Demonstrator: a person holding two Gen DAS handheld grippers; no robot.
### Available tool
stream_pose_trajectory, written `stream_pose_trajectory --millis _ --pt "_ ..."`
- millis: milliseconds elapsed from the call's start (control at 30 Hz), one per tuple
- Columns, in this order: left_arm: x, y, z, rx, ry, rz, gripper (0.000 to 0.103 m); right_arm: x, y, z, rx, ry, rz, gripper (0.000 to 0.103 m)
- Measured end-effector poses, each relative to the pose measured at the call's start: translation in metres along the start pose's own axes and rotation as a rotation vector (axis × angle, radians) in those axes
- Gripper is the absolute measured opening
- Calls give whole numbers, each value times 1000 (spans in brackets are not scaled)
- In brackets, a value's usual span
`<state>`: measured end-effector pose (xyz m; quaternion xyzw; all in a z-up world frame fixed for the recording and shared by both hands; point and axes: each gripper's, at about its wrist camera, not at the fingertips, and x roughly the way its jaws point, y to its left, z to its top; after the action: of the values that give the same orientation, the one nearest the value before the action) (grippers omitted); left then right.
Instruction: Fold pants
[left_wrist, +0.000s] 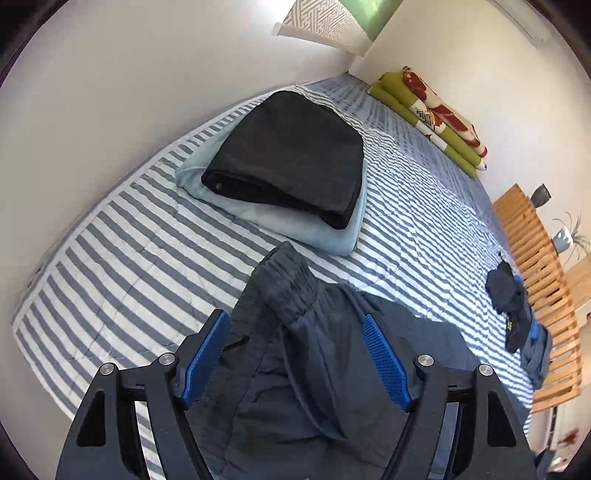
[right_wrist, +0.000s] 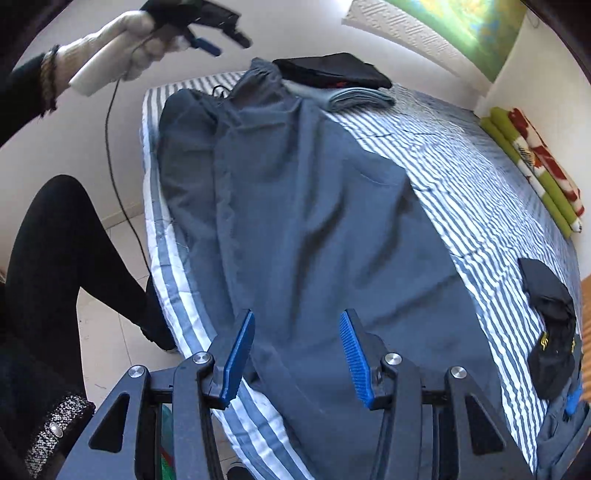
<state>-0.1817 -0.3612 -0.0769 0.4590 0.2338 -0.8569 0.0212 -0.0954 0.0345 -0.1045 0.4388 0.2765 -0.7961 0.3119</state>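
The left claw (left_wrist: 295, 354) stands wide, its blue pads (left_wrist: 384, 358) apart on either side of the pants' gathered waistband (left_wrist: 284, 284), which lies loose between them without being pinched. In the right wrist view this claw (right_wrist: 218, 40) hangs in the air above the head end of the bed, carried by a hand (right_wrist: 122, 44) in a white glove, and holds nothing.

The right claw (right_wrist: 295, 354) is about half open. Its pads (right_wrist: 354, 362) sit on either side of the lower leg cloth near the bed's near edge, with clear gaps to the fabric, so it grips nothing.

The pants (right_wrist: 303, 206) are grey-blue and lie lengthwise along the near side edge of the striped bed (right_wrist: 461, 155), spread mostly flat, with soft creases down the middle and a rumpled waistband at the far end. The waistband lies just beside a folded stack there, a black garment (left_wrist: 291, 155) on a pale blue one (left_wrist: 325, 236).

A small dark bundle (right_wrist: 550, 317) lies near the foot-end corner, well apart from the pants. A green and red blanket (left_wrist: 432, 118) runs along the far edge by the wall.
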Motion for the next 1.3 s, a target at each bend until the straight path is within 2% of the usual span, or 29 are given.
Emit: stream_pose_trajectory --millis 100,167,200,233,267,300,333,367,400,433,467,633,800,967,1067,1167,1233,1300 --pt "21 1 13 -17 38 18 78 19 16 5 -52 46 14 46" --pt "34 3 15 -32 64 45 77 30 20 4 -104 70 -46 46" --pt "41 5 16 -42 73 58 73 36 21 3 -121 83 -69 46" --pt "47 7 16 -47 80 65 66 40 19 2 -128 94 -77 46" --pt "52 7 16 -48 87 74 46 42 19 1 -125 105 -81 46" --pt "55 8 16 -48 92 87 32 44 16 0 -119 120 -86 46" --pt "58 8 15 -46 93 104 29 45 13 -1 -110 125 -85 43" --pt "60 8 15 -41 91 115 20 45 9 -2 -100 127 -78 38" --pt "59 8 15 -36 89 122 15 44 5 -4 -90 134 -70 22" --pt "57 7 15 -35 82 121 15 43 1 -4 -76 143 -69 7" --pt "54 6 15 -35 76 119 14 41 -3 -7 -58 143 -70 5" --pt "24 -5 19 -20 31 113 12 17 -29 -7 30 74 -107 2" --pt "-29 -5 14 -48 -41 31 12 -18 -52 -11 83 3 -146 2" --pt "-65 10 -27 -72 -78 13 12 -49 -56 -20 74 -40 -140 2" --pt "-64 33 -63 -126 -59 4 12 -46 -43 -32 10 -19 -119 2" --pt "-52 57 -85 -178 -25 36 12 -31 -21 -47 -86 34 -139 1" --pt "-49 63 -91 -186 -6 10 12 -15 -9 -55 -151 88 -163 1" --pt "-48 65 -95 -161 24 -21 18 -3 -1 -62 -192 146 -140 1"
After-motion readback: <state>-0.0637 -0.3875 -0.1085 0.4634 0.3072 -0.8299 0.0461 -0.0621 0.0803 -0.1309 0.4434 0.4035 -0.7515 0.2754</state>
